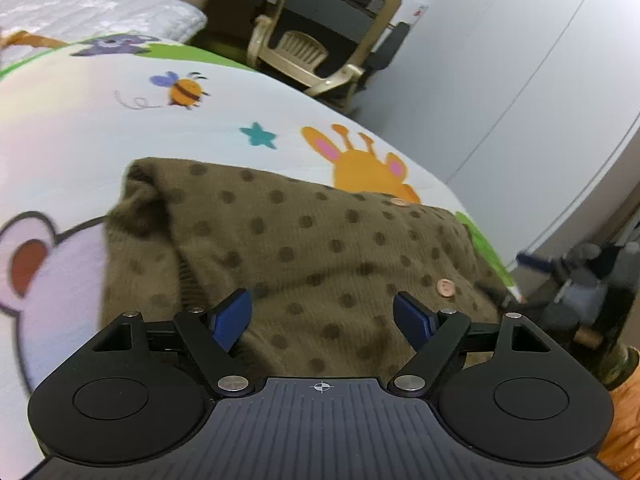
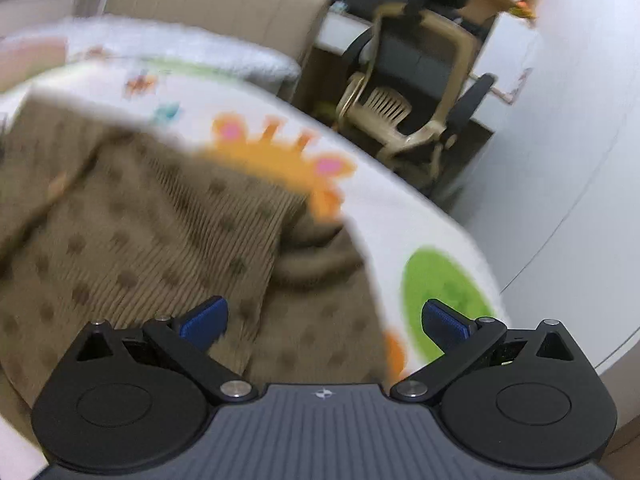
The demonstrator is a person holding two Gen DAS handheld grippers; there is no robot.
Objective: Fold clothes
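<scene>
Cardigan (image 1: 288,248) (dotted) beside chair (image 1: 320,36).

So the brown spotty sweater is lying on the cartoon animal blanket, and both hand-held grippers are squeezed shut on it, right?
Not quite. The brown spotty sweater does lie on the cartoon animal blanket, but neither hand-held gripper is shut. The left wrist view shows the left hand-held gripper with its blue pads wide apart, and the right wrist view shows the right hand-held gripper open too, holding nothing.
</scene>
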